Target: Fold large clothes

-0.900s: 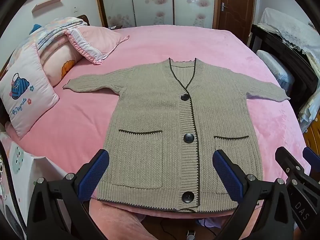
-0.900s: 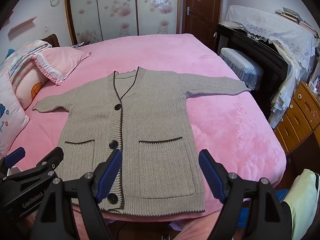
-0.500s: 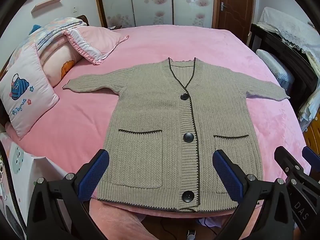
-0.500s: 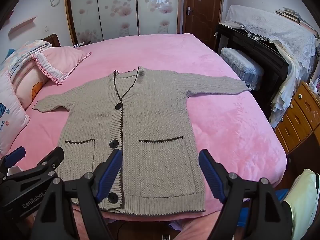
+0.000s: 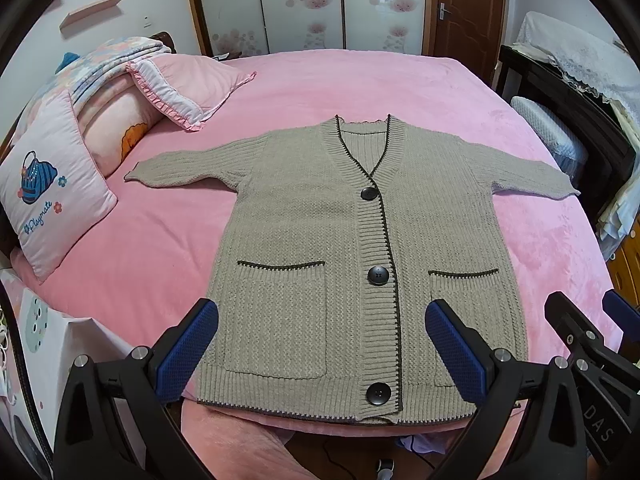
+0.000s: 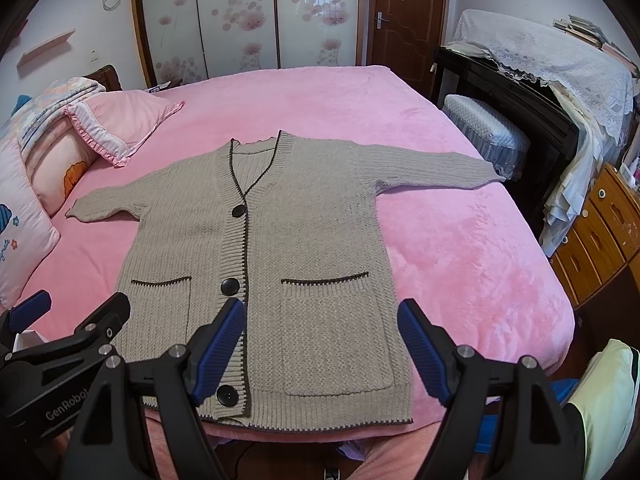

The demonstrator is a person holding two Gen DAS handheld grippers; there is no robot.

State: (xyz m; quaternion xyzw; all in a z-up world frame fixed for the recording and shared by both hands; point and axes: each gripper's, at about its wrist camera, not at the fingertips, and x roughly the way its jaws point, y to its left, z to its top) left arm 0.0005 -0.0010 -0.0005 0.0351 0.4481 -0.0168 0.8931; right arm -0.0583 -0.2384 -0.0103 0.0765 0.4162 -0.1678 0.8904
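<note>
Cardigan: a big tan knit cardigan (image 5: 304,232) lies flat on the bed, front side up, with its bottom edge at the near edge of the bed.
Sleeves: both are spread out to the sides. One points toward the pillows, the other toward the dark furniture.
Buttons: three big dark buttons (image 5: 377,275) run down the middle, and the front is done up.
Pockets: two pockets (image 6: 328,328) with dark top edges sit low on the front, one on each side of the buttons.
Neck: it is a V shape with a dark line along the edge, on the far side.
Left gripper: the left gripper (image 5: 320,354) hangs above the near bottom edge of the cardigan. Its blue pads (image 5: 186,350) stand very wide apart and hold nothing.
Right gripper: the right gripper (image 6: 322,346) hangs just beside the left one, above the right pocket. Its pads are wide apart too, and nothing is between them.
Bed: the pink cover (image 5: 360,88) is smooth and goes all around the cardigan.
Pillows: pink pillows (image 5: 188,88) are piled at the left end of the bed, apart from the sleeve.
Stool: a padded stool (image 6: 486,128) stands past the right side of the bed.
Drawers: wooden drawers (image 6: 600,232) are at the far right.
</note>
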